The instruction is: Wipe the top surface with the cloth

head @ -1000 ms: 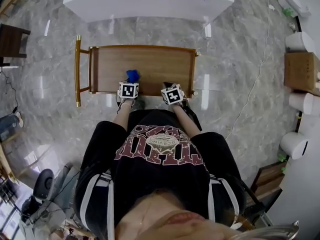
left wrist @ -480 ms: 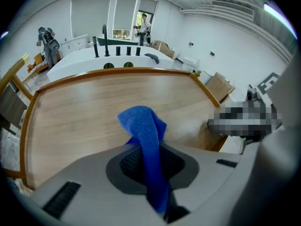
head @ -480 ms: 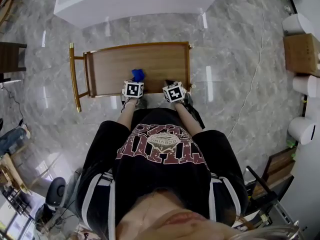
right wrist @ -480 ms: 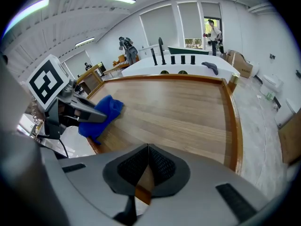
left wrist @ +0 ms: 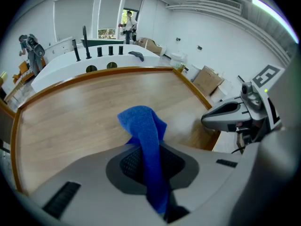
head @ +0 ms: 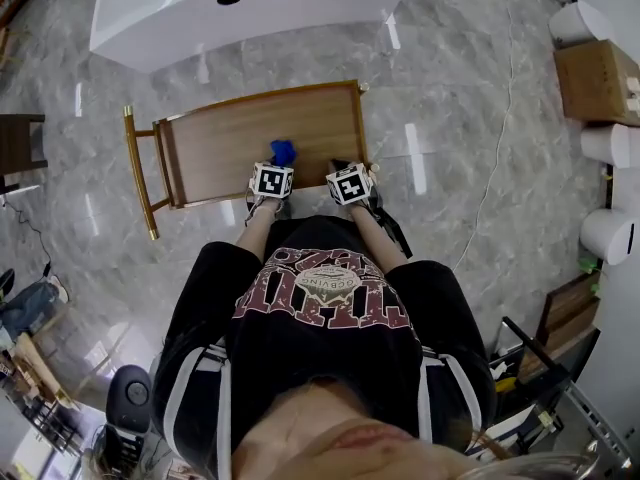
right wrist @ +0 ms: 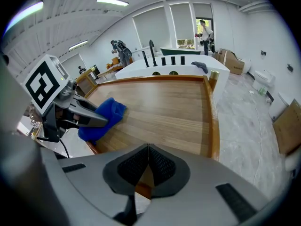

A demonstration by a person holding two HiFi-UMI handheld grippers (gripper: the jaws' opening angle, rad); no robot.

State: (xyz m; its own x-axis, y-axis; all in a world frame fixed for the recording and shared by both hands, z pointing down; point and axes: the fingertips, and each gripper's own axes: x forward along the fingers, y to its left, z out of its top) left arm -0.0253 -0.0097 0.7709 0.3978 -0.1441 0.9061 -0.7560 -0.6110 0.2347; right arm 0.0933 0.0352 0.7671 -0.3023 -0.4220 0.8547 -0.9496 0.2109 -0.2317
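The wooden cart top (head: 240, 138) lies in front of me, with a raised rim (right wrist: 214, 121). A blue cloth (head: 283, 152) rests on it near the front edge. My left gripper (head: 277, 168) is shut on the cloth (left wrist: 143, 126), which hangs out bunched between the jaws and touches the wood. My right gripper (head: 342, 171) is shut and empty, above the front right corner of the top. In the right gripper view the cloth (right wrist: 101, 117) shows at the left, under the left gripper's fingers (right wrist: 87, 117). The right gripper (left wrist: 233, 117) shows at the right of the left gripper view.
The cart's gold handle (head: 137, 173) runs along its left end. A white counter (head: 250, 13) with round holes stands beyond the cart. A cardboard box (head: 592, 78) and white cylinders (head: 610, 233) stand at the right. A thin cable (head: 495, 158) crosses the marble floor.
The left gripper and cloth have shifted right along the front edge of the top, and the right gripper has neared its right corner. The head view has swung, so the cart looks more tilted.
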